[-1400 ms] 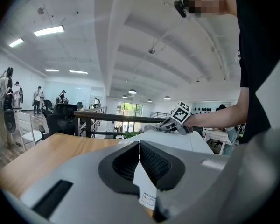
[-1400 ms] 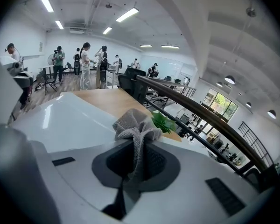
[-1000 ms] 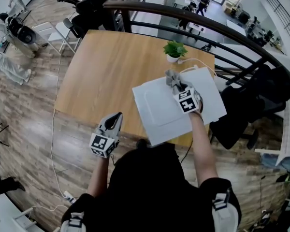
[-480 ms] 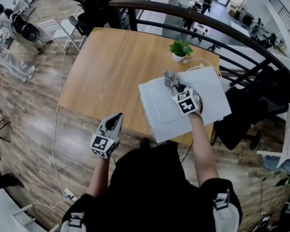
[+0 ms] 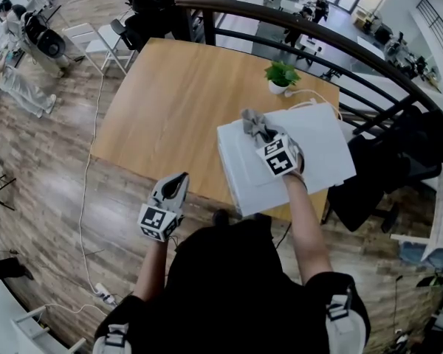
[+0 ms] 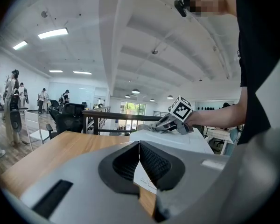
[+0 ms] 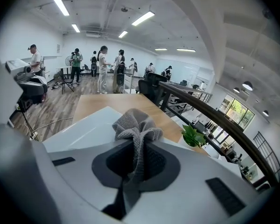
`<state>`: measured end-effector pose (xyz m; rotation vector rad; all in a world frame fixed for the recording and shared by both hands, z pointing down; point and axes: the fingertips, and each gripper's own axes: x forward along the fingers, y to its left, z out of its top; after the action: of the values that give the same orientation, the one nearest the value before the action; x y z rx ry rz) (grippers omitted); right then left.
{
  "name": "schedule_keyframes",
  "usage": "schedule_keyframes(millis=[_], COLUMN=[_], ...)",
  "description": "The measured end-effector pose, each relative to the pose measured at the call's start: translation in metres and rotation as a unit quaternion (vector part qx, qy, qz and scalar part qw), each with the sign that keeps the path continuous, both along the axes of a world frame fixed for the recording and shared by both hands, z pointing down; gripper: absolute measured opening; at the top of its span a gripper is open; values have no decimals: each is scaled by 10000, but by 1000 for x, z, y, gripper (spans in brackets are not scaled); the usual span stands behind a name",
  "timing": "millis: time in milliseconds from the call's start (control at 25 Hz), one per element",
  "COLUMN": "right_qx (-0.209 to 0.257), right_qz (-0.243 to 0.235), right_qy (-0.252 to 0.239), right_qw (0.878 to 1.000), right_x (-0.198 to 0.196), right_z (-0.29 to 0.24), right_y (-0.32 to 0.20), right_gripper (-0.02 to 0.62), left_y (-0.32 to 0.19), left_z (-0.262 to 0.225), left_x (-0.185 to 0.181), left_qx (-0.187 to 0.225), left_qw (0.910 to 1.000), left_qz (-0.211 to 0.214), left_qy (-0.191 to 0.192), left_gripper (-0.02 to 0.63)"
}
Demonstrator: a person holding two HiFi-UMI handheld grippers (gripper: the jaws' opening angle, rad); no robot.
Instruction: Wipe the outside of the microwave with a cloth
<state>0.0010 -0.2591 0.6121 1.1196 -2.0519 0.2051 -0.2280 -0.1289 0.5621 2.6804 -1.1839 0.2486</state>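
While the right claw (image 7: 137,146) is clamping shut on a bunched grey cloth (image 7: 135,125), the cloth is pressing down on the white top of the microwave (image 5: 321,150), near the top's far left corner. A strip of cloth is running down between the pads, and the rest is puffing out past the tips.

The left claw (image 6: 139,155) is closing fully, jaws meeting, nothing between them. It is hanging at the near edge of the wooden table (image 5: 170,102), well apart from the microwave, pointing toward it.

The microwave is sitting at the right near part of the table.

Left gripper view is showing the right claw side-on, lying low on the microwave top with its marker cube up. Right gripper view is showing the pinch itself, a dark railing (image 7: 214,120) curving past, and people (image 7: 102,69) standing far back in the room. Only the head view is showing a white cable (image 5: 310,96) looping behind the microwave.

A small white pot (image 5: 279,87) is standing just beyond the microwave, holding a green plant (image 5: 282,73).
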Motion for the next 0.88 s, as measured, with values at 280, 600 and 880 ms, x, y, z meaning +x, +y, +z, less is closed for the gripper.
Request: schedule_keyframes(millis=[280, 600, 880], right_qx=[-42, -83, -92], right_qz=[-249, -394, -630], right_qy=[-54, -82, -11], right_qw=[9997, 9992, 9980], right_x=[-28, -53, -73], right_z=[0, 0, 0], right_y=[5, 10, 15], right_gripper=[21, 21, 21], left_y=[0, 1, 4], left_z=[-1, -2, 0], left_x=[-3, -5, -4], left_qx=[7, 59, 123], left_qw=[9999, 9999, 9998], left_qz=[-87, -120, -106], left_qy=[62, 103, 115], left_gripper=[3, 3, 3])
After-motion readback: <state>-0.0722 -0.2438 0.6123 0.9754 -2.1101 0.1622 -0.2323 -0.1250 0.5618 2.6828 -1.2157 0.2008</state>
